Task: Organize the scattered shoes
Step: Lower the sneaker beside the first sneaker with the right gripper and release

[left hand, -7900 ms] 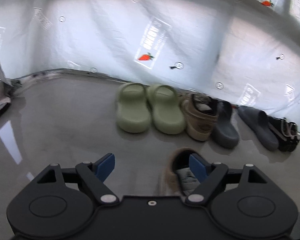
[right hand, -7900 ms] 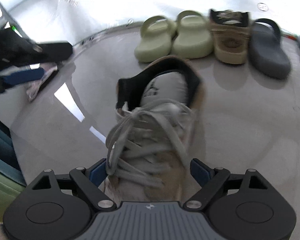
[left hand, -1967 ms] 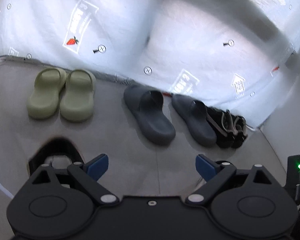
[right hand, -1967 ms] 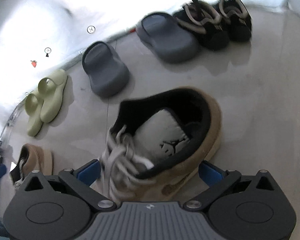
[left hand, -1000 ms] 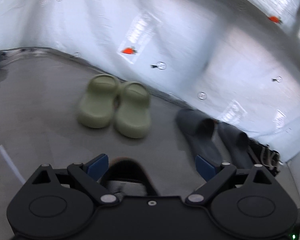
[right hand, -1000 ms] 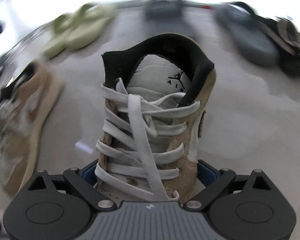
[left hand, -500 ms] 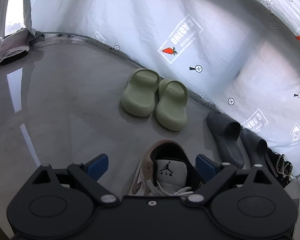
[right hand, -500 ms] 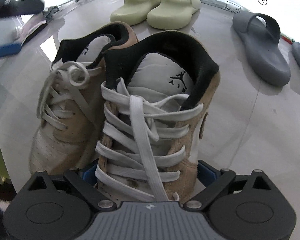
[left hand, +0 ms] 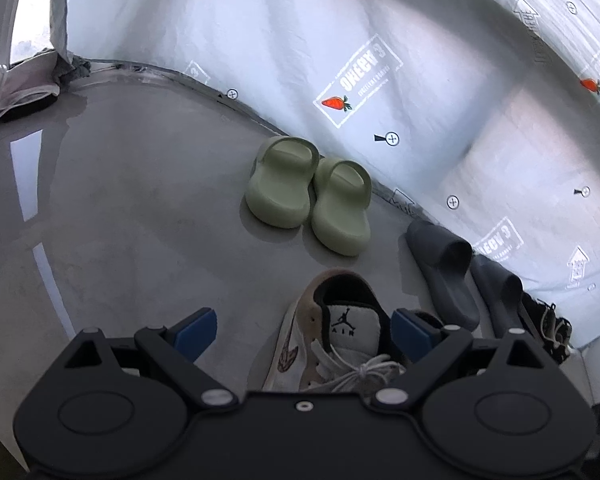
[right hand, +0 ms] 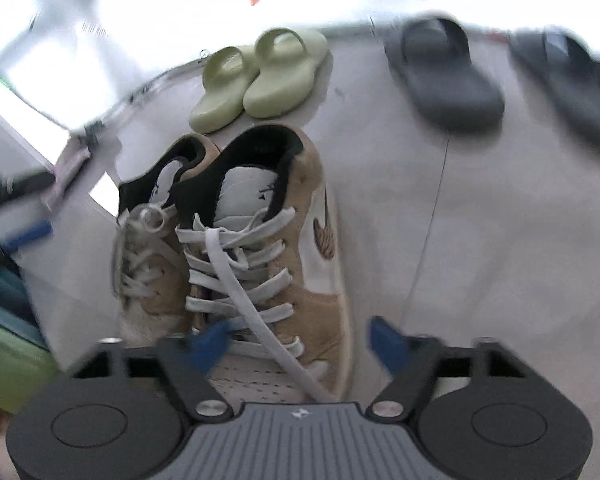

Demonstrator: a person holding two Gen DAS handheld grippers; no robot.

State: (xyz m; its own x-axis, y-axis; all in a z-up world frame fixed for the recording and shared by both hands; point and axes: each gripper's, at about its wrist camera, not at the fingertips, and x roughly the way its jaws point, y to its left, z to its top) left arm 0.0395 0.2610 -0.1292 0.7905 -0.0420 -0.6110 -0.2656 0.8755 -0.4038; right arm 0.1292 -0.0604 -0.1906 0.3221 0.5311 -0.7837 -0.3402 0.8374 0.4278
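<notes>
Both tan Jordan sneakers [right hand: 260, 248] stand side by side on the floor ahead of the right gripper [right hand: 300, 344], whose fingers are spread apart. The left gripper [left hand: 304, 328] also gapes wide, gripping nothing, with green slides [left hand: 308, 196] beyond.

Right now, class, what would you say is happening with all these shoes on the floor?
A person with a hand-held gripper in each hand is tidying shoes. The right hand-held gripper is open over a tan sneaker, which stands beside its mate on the grey floor. The left hand-held gripper is open too, gripping nothing. Along the wall, green slides and grey slides already sit paired.
</notes>
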